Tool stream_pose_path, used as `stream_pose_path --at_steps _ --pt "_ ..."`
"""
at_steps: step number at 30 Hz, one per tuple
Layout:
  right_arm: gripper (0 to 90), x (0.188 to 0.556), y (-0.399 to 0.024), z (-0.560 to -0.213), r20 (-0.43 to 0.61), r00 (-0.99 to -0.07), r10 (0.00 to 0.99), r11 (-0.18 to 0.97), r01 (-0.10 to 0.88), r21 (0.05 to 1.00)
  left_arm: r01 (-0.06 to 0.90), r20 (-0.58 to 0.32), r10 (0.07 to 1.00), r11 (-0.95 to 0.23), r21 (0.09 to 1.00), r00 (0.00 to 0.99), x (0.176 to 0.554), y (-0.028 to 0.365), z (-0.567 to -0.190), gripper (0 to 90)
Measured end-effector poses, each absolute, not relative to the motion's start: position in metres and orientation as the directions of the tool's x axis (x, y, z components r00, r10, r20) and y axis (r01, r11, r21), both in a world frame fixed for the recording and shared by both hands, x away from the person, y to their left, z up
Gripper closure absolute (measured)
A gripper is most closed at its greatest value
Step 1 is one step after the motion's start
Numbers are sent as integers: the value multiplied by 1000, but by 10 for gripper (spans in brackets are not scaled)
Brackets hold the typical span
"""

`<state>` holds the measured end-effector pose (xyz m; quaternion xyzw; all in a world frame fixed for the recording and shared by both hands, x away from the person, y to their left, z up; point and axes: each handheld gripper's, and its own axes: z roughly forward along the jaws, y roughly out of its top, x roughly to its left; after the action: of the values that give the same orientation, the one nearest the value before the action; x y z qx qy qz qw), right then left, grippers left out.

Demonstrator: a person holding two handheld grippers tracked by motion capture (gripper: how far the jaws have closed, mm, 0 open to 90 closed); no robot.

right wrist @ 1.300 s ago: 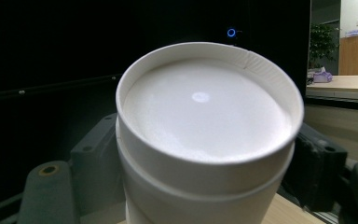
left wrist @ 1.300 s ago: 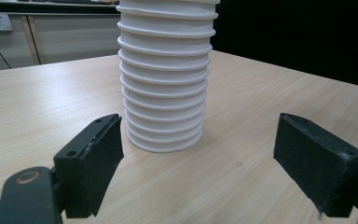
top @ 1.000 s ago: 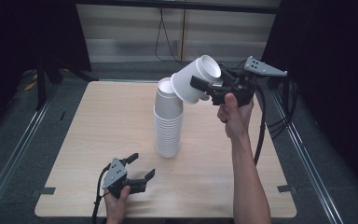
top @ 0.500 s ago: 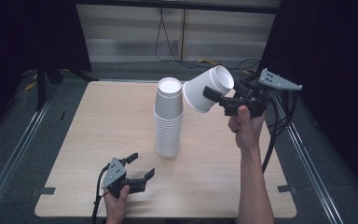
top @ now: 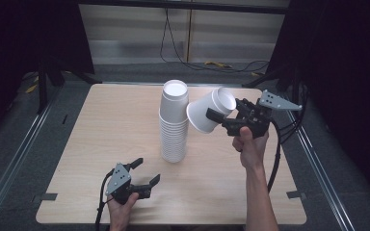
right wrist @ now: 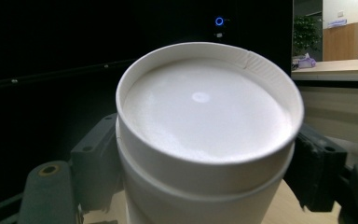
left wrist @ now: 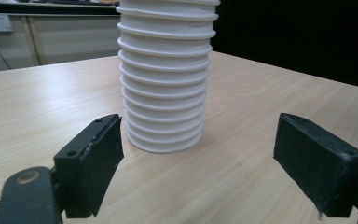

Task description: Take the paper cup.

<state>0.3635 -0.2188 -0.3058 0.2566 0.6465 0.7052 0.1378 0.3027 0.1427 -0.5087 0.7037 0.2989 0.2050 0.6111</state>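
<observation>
Paper cup (top: 211, 111) clamped between right gripper (top: 224, 118) jaws, tilted, just beside cup stack (top: 174, 122)

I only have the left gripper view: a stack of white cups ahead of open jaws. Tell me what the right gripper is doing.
Observer: In the high view, the right gripper holds one white cup in the air. The cup is tipped on its side, close beside the upper part of the stack.
Operator: Report how it is gripped.
Observer: In the right gripper view the jaws press on the cup's two sides, with its closed base facing the camera.
Operator: Give me the stack's top.
Observer: The top cup stands upside down, base up, with nothing resting on it.
</observation>
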Motion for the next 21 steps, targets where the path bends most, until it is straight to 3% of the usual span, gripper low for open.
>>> stream_pose_path --at_steps 9,21 --pt "227 356 -221 -325 206 -826 525 -132 160 978 162 -34 668 -130 978 743 301 134 -508 157" --pt "227 351 -209 -353 224 -836 501 -102 201 974 183 -89 620 -90 979 779 298 134 -496 165"
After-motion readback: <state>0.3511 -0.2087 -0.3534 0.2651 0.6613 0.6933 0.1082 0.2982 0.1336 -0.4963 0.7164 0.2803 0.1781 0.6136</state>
